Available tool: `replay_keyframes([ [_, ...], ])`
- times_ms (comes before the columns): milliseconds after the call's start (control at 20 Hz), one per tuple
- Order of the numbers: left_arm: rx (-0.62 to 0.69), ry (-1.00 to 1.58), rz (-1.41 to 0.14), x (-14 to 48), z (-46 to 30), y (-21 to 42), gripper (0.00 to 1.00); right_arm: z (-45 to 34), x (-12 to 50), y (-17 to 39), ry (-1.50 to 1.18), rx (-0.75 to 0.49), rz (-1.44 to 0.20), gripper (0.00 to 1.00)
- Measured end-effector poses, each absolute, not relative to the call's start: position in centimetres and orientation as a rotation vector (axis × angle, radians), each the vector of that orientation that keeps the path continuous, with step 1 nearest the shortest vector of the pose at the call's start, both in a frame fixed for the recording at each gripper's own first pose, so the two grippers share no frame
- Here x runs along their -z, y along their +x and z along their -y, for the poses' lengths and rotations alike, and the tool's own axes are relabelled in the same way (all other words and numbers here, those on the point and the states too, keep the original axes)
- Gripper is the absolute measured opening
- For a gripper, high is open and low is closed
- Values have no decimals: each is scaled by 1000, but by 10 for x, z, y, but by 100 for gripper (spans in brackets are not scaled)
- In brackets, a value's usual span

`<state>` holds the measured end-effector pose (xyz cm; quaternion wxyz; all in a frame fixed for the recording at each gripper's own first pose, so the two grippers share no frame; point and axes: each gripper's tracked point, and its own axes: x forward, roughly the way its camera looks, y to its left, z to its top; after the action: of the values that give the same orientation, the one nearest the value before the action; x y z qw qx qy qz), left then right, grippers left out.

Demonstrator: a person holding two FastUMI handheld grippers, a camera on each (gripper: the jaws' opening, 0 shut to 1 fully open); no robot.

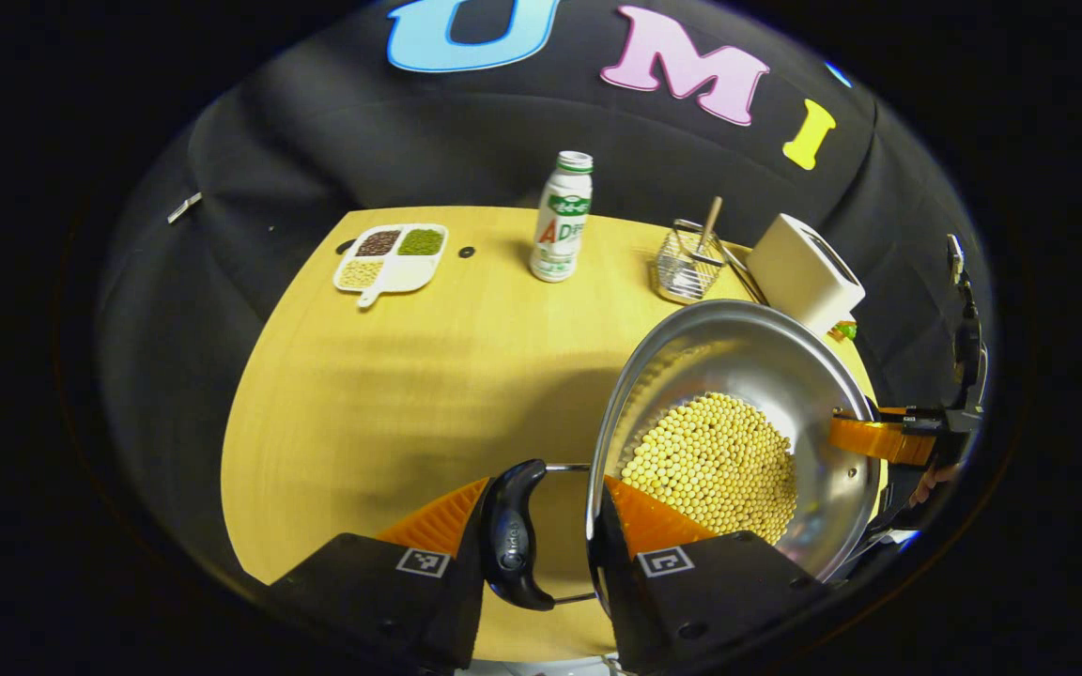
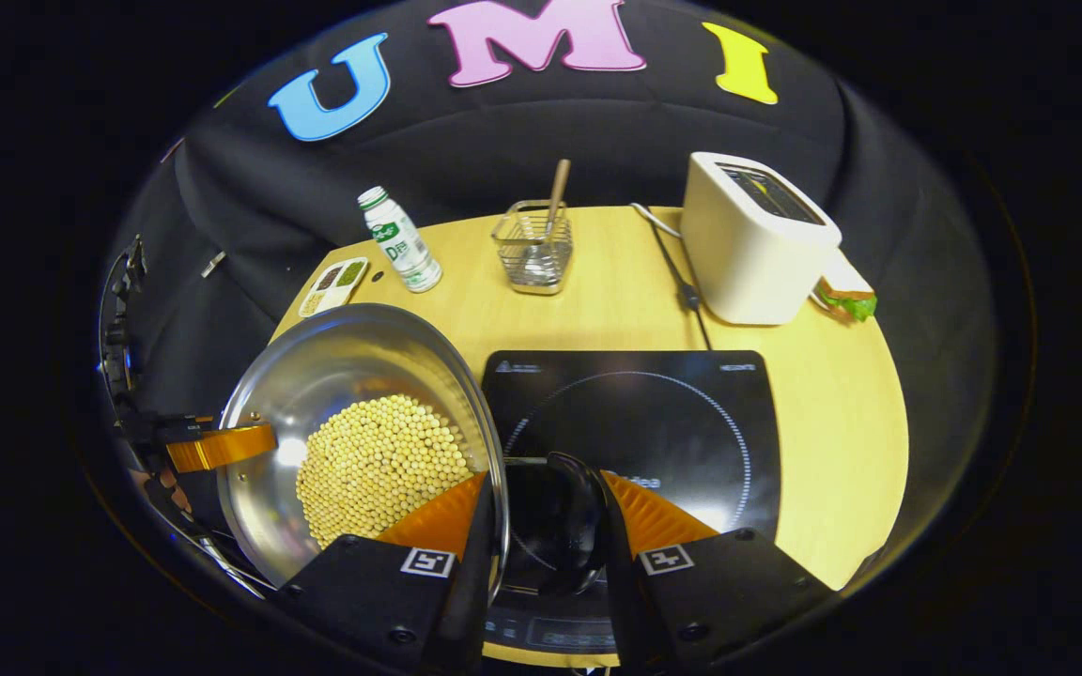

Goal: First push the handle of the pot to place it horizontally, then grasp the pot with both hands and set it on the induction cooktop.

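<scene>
A steel pot (image 1: 766,376) holding soybeans (image 1: 715,465) hangs between both grippers. In the left gripper view my left gripper (image 1: 546,526) is shut across the rim and the black side handle (image 1: 511,535), one finger inside the pot and one outside. At the far rim the right gripper's finger (image 1: 879,438) shows. In the right gripper view my right gripper (image 2: 541,521) is shut across the pot (image 2: 344,366) rim and its other black handle (image 2: 564,526). That handle sits over the left edge of the black induction cooktop (image 2: 654,413). The pot body is left of the cooktop.
At the back of the wooden table (image 2: 832,413) stand a white bottle (image 2: 400,239), a wire basket (image 2: 533,249) with a wooden stick, and a white toaster (image 2: 752,239) with its cable (image 2: 682,272). A sandwich (image 2: 846,296) lies beside the toaster. A divided dish of beans (image 1: 391,258) lies far left.
</scene>
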<state>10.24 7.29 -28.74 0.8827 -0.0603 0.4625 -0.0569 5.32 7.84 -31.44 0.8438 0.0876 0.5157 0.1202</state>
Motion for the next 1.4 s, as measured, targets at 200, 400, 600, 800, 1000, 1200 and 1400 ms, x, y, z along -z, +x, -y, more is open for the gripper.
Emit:
replay_keyframes([
  [200,154,-113,-971,288,-22,105,58,-27,319,51,188,-220,-1093,56],
  [400,181,-104,-979,293,21,112,58,16,327,52,190,-198,-1103,56],
  [600,195,-106,-983,299,56,119,58,50,336,59,185,-186,-1102,56],
  [800,202,-107,-992,308,80,129,58,73,346,67,180,-182,-1106,56],
  [1000,205,-101,-999,317,93,138,58,82,360,72,181,-179,-1115,56],
  [1200,206,-107,-1000,322,97,145,58,87,366,79,180,-173,-1116,56],
  [1400,200,-117,-1006,328,95,149,58,83,372,84,176,-176,-1120,56],
])
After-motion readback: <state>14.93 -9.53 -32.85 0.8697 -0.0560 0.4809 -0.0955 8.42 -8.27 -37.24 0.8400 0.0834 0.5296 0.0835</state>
